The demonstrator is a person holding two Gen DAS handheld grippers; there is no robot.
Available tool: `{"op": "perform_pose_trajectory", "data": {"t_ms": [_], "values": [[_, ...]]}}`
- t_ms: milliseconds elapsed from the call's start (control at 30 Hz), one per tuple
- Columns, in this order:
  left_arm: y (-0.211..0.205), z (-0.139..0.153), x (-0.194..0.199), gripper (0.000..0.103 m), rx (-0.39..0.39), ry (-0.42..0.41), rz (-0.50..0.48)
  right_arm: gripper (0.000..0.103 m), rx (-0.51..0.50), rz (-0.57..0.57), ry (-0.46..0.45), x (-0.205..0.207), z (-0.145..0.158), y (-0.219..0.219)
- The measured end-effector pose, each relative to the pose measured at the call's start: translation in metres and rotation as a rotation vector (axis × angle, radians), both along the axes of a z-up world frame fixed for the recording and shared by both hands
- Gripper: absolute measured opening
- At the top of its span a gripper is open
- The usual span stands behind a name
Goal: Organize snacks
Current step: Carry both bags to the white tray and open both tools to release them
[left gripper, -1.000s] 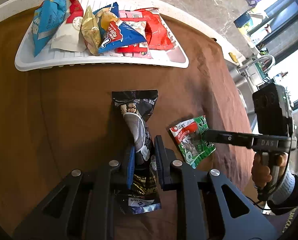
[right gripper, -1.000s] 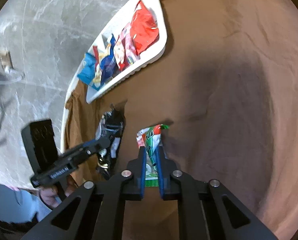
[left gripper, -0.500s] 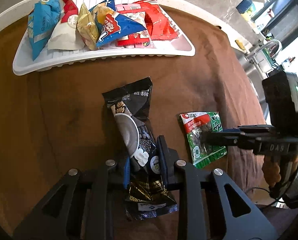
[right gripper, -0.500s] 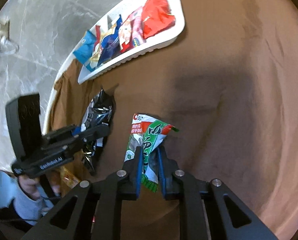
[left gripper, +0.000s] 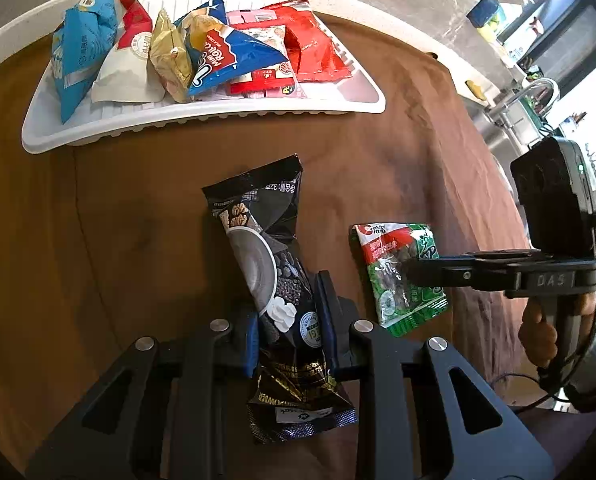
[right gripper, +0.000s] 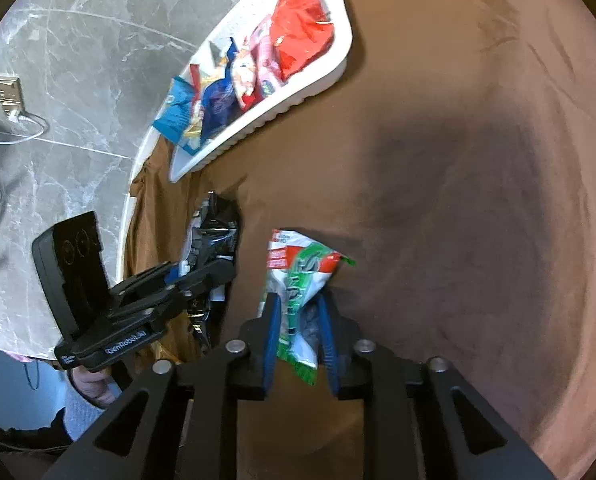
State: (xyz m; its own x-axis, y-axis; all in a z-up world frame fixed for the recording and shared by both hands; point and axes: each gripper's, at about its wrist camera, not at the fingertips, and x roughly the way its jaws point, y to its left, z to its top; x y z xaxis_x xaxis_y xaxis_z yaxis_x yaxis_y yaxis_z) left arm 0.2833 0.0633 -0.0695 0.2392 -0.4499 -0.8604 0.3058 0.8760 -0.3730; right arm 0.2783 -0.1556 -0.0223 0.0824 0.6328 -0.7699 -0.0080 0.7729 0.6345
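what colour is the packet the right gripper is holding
Green with a red and white top, on the snack packet in the right gripper; clearest in the left wrist view.

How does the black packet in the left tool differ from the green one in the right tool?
The black packet is long and narrow with a bowl picture; the green packet is shorter, with a red-and-white top band. The black one is larger and crumpled at its near end; the green one looks flatter. Both are sealed snacks, each clamped between a tool's fingers, left tool and right tool, above the brown cloth, outside the white tray.
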Motion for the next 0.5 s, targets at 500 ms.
{"op": "perform_pose_trajectory", "data": {"t_ms": [500], "values": [[0.020,0.032,0.003,0.018,-0.152,0.001,0.046,0.010,0.120,-0.058,-0.033,0.015,0.033,-0.005]]}}
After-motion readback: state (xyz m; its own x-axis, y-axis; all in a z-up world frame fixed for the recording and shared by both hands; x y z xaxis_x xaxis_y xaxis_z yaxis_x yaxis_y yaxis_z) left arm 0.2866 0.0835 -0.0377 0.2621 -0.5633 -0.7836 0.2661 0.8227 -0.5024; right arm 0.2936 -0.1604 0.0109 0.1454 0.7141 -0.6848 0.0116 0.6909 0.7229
